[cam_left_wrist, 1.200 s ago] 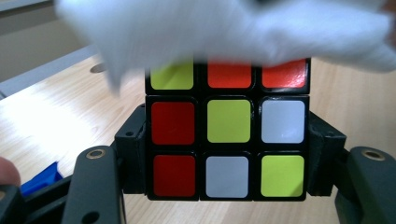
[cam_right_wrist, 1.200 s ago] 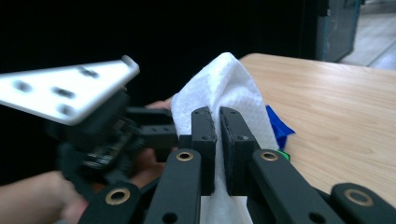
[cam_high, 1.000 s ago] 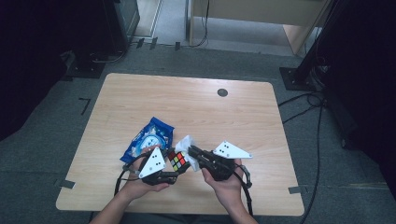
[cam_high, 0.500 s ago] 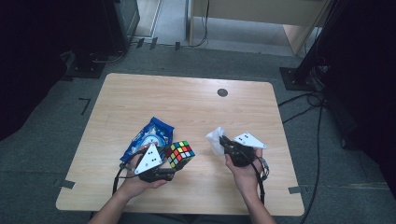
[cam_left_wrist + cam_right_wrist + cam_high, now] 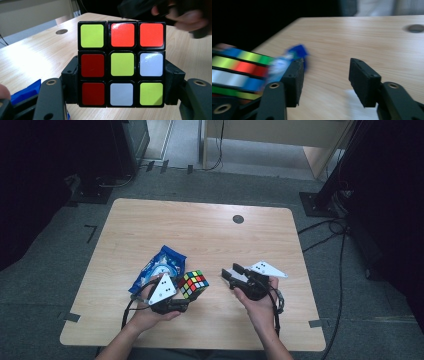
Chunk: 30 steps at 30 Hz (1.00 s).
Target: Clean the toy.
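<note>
Right gripper (image 5: 234, 274) has been pulled off the cube (image 5: 194, 284) to its 3 o'clock, jaws now parted and empty, while the cube is kept clamped in the left gripper (image 5: 186, 296) near the table's (image 5: 200, 225) front edge — hand-off/turn judged done.

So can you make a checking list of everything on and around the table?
Surface: wooden table, round grommet near the far edge.
Job's things: cube clamped in the left gripper.
Clutter: blue packet lying beside the cube.
Grippers: left gripper shut on the cube; right gripper open, holding nothing.
Cables: one trails from each gripper; more lie on the floor at right.
Surroundings: grey floor, dark stands, tape marks.
</note>
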### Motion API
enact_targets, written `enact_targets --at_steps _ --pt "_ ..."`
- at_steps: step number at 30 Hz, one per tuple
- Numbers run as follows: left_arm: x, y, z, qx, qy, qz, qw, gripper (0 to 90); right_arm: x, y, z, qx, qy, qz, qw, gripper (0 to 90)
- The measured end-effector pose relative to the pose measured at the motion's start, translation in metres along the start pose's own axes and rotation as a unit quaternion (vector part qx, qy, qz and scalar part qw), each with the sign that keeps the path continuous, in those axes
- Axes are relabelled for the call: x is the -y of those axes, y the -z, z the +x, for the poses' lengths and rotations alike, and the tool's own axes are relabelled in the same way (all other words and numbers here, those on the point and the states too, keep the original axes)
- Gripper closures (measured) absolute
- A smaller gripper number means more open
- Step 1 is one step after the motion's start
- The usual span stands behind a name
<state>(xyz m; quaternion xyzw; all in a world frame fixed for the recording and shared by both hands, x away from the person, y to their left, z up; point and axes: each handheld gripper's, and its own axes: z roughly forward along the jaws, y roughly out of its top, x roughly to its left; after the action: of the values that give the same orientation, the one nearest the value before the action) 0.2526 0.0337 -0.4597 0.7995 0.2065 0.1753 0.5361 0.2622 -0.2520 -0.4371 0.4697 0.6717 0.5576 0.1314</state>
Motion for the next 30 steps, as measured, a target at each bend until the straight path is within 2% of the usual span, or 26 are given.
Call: enact_targets --at_steps 3,5,8,10,13,15,18,20,24,28,30 --pt "0.0 -0.001 -0.001 -0.004 0.0 0.001 1.0 34.1 -0.004 -0.002 0.028 -0.07 -0.014 0.004 0.9975 35.7" --pt "0.0 -0.003 -0.003 -0.007 0.002 0.0 1.0 34.1 -0.004 -0.006 0.042 -0.094 -0.023 0.015 0.9952 28.4" --pt "-0.001 -0.004 -0.006 -0.016 0.0 0.001 0.9999 34.1 0.0 -0.013 0.053 -0.093 -0.042 0.039 0.9941 22.8" --pt "-0.001 -0.005 -0.007 -0.017 -0.002 0.0 0.9999 34.1 0.004 -0.019 0.054 -0.079 -0.058 0.059 0.9934 21.6" --pt "-0.002 -0.006 -0.01 -0.017 -0.005 -0.002 0.9998 34.1 0.012 -0.027 0.053 -0.082 -0.077 0.077 0.9906 26.4" --pt "-0.002 -0.006 -0.011 -0.02 -0.008 0.0 0.9998 34.1 0.014 -0.029 0.052 -0.092 -0.093 0.073 0.9887 32.2" --pt "-0.001 -0.009 -0.014 -0.024 -0.014 0.004 0.9996 34.1 0.015 -0.029 0.051 -0.086 -0.114 0.078 0.9866 33.5" --pt "-0.001 -0.01 -0.014 -0.02 -0.01 0.007 0.9997 34.0 0.015 -0.028 0.051 -0.081 -0.117 0.081 0.9865 33.9" --pt "0.0 -0.01 -0.011 -0.002 -0.004 0.009 1.0 32.7 0.015 -0.027 0.051 -0.069 -0.105 0.086 0.9882 34.1" --pt "0.004 -0.008 -0.01 0.012 -0.01 0.014 0.9998 31.6 0.009 -0.021 0.042 -0.055 -0.111 0.075 0.9895 34.1" --pt "0.006 -0.008 -0.009 0.013 -0.019 0.016 0.9996 31.9 0.004 -0.016 0.037 -0.06 -0.112 0.071 0.9894 34.1"
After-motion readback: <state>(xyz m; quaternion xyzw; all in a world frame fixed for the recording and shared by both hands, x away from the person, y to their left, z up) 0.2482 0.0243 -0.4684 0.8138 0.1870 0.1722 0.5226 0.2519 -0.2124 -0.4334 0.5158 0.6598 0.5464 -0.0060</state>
